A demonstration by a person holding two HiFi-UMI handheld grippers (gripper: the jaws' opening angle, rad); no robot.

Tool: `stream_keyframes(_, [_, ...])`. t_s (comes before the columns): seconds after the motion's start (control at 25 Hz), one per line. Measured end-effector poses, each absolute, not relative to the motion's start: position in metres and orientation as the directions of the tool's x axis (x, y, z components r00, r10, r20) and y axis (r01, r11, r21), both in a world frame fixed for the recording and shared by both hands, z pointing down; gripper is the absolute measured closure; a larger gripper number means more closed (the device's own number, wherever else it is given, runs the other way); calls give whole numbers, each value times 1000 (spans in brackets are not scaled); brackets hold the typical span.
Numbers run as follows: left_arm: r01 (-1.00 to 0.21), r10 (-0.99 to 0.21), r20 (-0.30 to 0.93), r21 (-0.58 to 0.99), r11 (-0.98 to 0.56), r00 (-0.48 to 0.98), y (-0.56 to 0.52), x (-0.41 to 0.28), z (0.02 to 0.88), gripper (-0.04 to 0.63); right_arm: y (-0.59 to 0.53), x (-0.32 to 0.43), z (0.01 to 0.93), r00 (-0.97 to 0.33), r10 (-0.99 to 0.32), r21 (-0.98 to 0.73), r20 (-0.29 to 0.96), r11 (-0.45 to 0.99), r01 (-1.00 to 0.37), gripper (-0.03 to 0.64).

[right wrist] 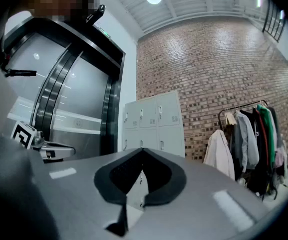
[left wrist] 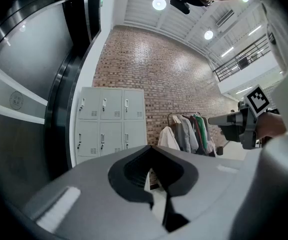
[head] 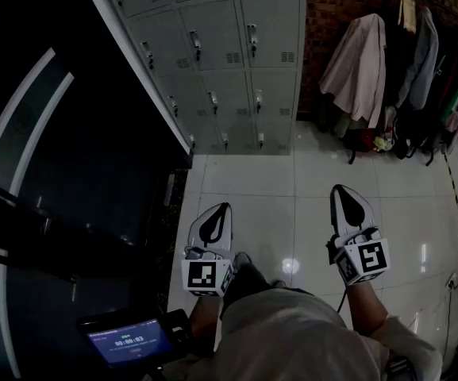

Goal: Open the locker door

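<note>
A bank of grey lockers (head: 213,54) stands against the brick wall some way ahead, all its doors closed, each with a small handle. The lockers (left wrist: 111,124) show far beyond the jaws in the left gripper view, and the lockers (right wrist: 151,124) do too in the right gripper view. My left gripper (head: 223,207) is held low over the tiled floor, its jaws together with nothing between them. My right gripper (head: 341,189) is beside it, also shut and empty. Both point towards the lockers, well short of them.
A dark glass and metal wall (head: 54,149) runs along the left. A rack of hanging coats (head: 403,62) stands at the right against the brick wall, with bags on the floor below. A small screen (head: 129,341) glows at the lower left. White floor tiles (head: 252,173) lie between me and the lockers.
</note>
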State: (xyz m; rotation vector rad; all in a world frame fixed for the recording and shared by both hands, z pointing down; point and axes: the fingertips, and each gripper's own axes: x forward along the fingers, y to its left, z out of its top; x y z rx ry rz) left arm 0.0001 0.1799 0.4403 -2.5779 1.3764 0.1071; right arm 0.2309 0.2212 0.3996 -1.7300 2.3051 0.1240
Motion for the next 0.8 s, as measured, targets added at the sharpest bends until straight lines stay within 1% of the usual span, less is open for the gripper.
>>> stream_keyframes(0.16, [-831, -812, -179, -159, -534, 556, 160, -9, 444, 528, 201, 224, 403, -268, -927, -80, -261, 298, -951, 617])
stream_keyframes(0.32, [-836, -818, -177, -151, -527, 547, 122, -22, 450, 529, 165, 213, 416, -277, -938, -76, -210, 298, -952, 617])
stream_keyframes(0.36, [-838, -819, -176, -150, -525, 545, 110, -25, 450, 528, 154, 211, 415, -278, -935, -75, -219, 301, -951, 617])
stream_keyframes(0.48, [-841, -821, -181, -151, -520, 541, 64, -32, 448, 528, 108, 203, 411, -286, -924, -67, -254, 312, -948, 617])
stream_keyframes(0.8, [-845, -826, -179, -150, -514, 534, -70, -59, 452, 528, -29, 183, 426, -288, -933, -83, -218, 311, -947, 617])
